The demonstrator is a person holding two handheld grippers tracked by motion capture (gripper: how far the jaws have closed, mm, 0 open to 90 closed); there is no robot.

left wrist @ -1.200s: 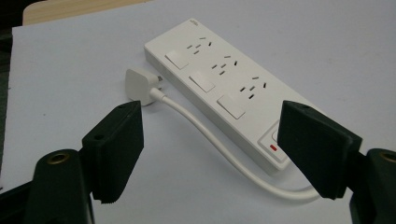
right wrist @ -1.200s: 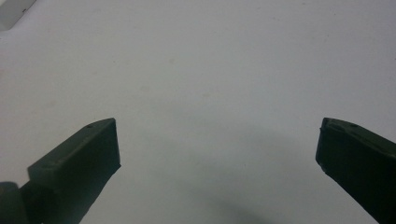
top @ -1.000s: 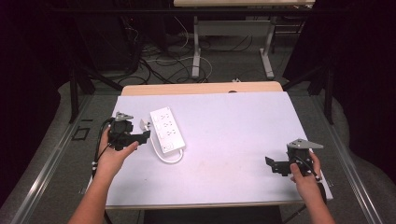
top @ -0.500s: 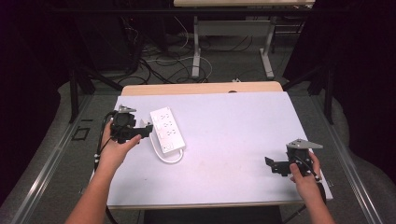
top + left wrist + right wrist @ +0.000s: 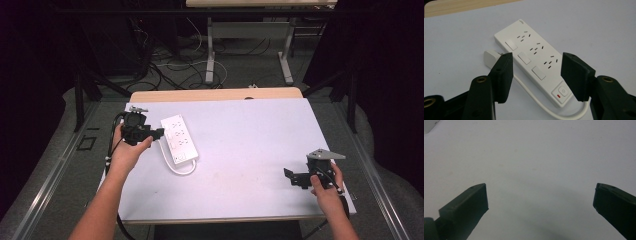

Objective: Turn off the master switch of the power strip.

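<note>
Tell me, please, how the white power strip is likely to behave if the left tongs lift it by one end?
The power strip looks like a rigid plastic bar lying flat, so it should stay stiff rather than sag. Its smooth, glossy shell may slip between the pads. The thin cord curls loosely beside it with the plug free, so both would probably dangle and drag behind.

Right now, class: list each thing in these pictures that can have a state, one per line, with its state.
Power strip: flat on the table, sockets empty, nothing plugged in.
Plug: loose on the table beside the strip.
Cord: curled in a loop.
Left claw: jaws apart above the strip, just been closing, nothing between them.
Right claw: wide open, holding nothing.
</note>
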